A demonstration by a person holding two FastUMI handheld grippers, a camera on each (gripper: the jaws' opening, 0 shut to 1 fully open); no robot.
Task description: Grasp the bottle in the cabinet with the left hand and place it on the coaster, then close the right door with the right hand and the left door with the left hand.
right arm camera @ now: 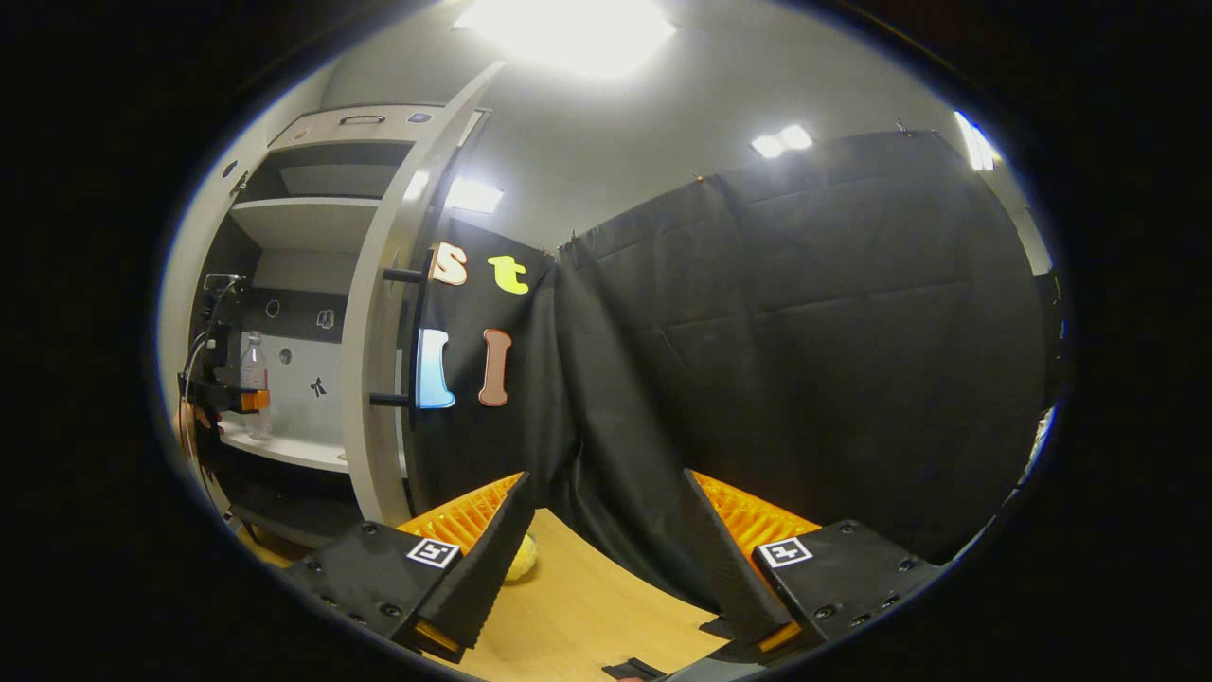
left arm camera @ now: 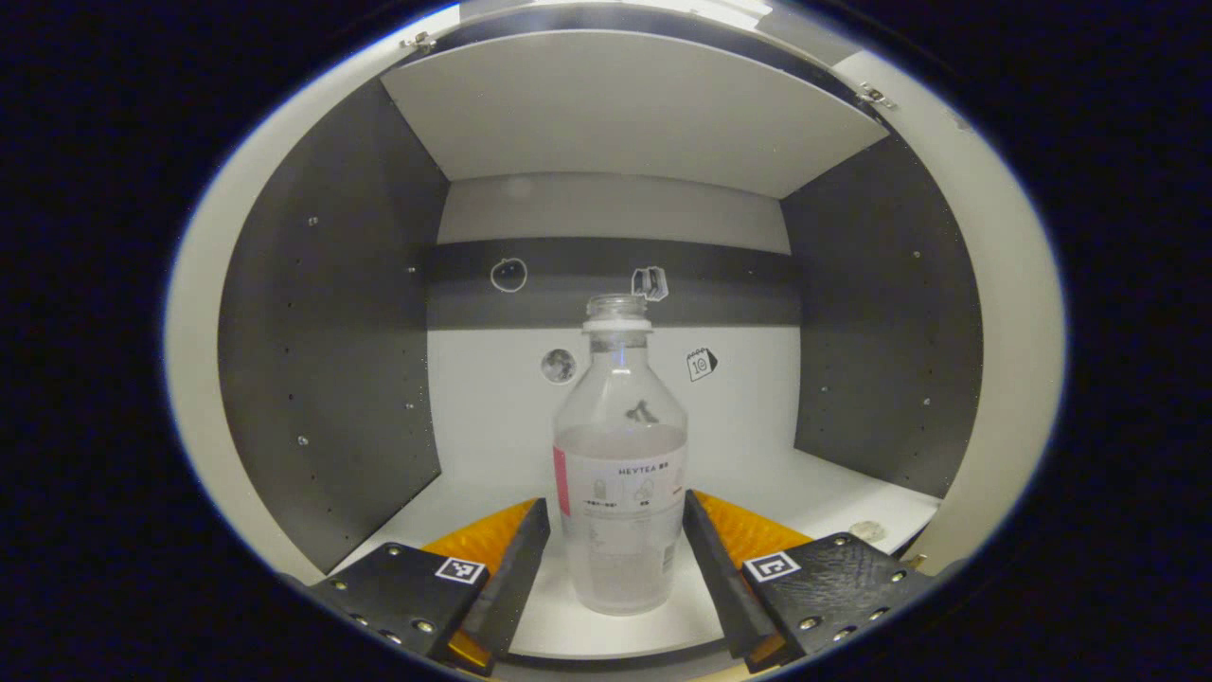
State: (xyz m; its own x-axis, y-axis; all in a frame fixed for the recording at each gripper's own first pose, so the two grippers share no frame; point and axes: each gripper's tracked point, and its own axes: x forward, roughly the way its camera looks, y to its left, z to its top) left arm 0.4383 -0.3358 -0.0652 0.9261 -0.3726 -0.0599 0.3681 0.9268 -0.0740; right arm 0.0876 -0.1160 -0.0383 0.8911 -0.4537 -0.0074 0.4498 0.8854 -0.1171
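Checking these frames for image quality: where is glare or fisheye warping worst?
Right gripper view: the ceiling light blows out to white, and the cabinet door bows. Left gripper view: even light, the bottle sharp, the cabinet walls curving outward.

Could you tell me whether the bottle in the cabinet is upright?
Upright: the bottle stands on its base, open neck pointing up.

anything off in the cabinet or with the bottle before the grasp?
Nothing serious. The bottle stands upright on the cabinet shelf between the left gripper fingers, apparently uncapped and part full, so tipping could spill it. A small pale smudge marks the shelf at right. The right door stands open.
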